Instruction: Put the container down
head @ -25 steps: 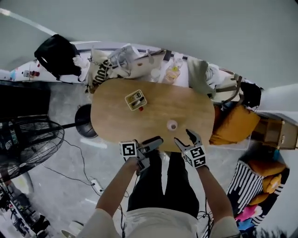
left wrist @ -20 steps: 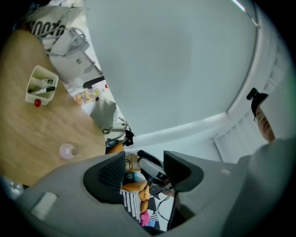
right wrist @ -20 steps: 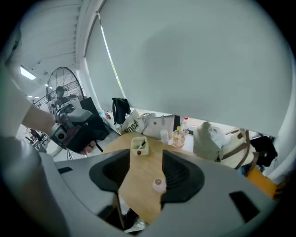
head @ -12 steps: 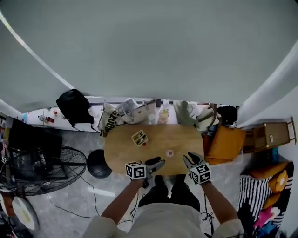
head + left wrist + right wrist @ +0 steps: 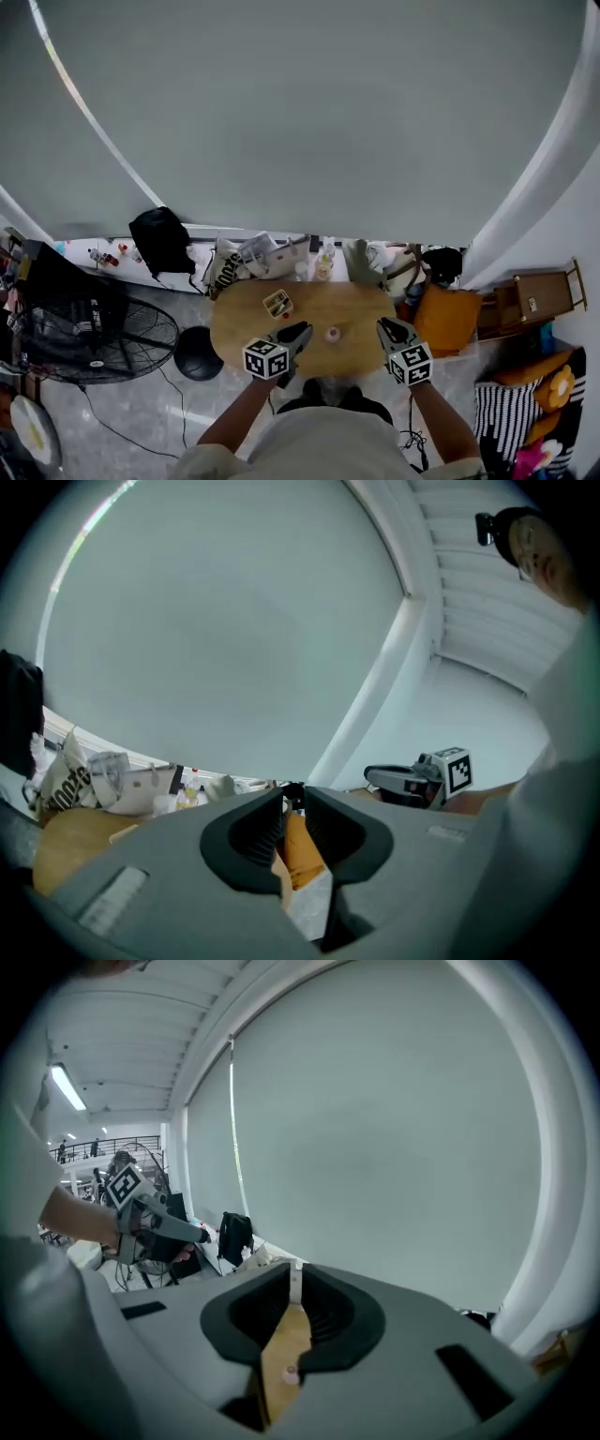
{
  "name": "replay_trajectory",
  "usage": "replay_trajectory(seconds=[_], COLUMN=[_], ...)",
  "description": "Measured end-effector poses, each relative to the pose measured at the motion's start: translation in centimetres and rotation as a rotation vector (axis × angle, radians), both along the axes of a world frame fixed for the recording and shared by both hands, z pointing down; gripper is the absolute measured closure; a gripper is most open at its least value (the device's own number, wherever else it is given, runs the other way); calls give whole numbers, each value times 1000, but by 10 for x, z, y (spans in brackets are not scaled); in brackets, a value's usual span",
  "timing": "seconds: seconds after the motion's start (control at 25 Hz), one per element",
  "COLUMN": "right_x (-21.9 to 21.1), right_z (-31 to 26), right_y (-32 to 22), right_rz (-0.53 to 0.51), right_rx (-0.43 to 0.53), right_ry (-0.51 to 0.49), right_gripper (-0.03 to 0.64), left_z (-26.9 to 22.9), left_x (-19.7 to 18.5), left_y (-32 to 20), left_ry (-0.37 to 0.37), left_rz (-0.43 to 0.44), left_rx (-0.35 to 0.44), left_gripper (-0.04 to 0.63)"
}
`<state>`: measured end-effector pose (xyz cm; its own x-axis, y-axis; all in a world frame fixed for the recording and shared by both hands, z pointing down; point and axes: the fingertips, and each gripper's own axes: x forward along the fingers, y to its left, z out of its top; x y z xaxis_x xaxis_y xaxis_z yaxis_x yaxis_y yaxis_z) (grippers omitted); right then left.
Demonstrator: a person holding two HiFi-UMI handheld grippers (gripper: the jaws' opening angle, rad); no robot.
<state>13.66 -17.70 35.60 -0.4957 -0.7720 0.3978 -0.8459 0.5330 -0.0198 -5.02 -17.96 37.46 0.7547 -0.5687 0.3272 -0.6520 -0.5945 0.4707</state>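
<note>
The container (image 5: 277, 304), a small open box with items inside, stands on the oval wooden table (image 5: 356, 305), left of its middle. No gripper touches it. My left gripper (image 5: 300, 331) hovers over the table's near edge, right of and nearer than the box; in the left gripper view its jaws (image 5: 293, 797) have just been closing and stand shut with nothing between them. My right gripper (image 5: 384, 325) hangs over the near right edge; its jaws (image 5: 296, 1276) have also just been closing and are shut on nothing. A small pink round thing (image 5: 332, 334) lies between the two grippers.
Bags and bottles (image 5: 272, 253) crowd the wall side behind the table. A black bag (image 5: 161, 242), a floor fan (image 5: 94, 342) and a black round stool (image 5: 199, 353) are at the left. An orange seat (image 5: 447, 319) and a wooden cabinet (image 5: 530, 298) stand at the right.
The head view has risen, so the table looks smaller and farther below. Both grippers have come up with it and their jaws have closed from open. The container has not moved.
</note>
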Motion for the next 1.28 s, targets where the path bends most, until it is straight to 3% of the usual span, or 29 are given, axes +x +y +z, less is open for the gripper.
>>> replay_trajectory(seconds=[0.32,0.76,1.28], right_x=[49,64,38], right_z=[-51,-69,-84], right_y=[-2,4,-7], right_rz=[-46,-169,-117], right_rx=[102,159,190], right_ry=[13,-14,-62], right_gripper=[605,614,614], left_z=[-45,-83,-93], left_x=[14,5,-25], left_y=[-6,12,21], left_ry=[-40,-74,-88], left_rz=[-187,-364,-333], left_rx=[113,246,290], left_gripper=[554,575,577])
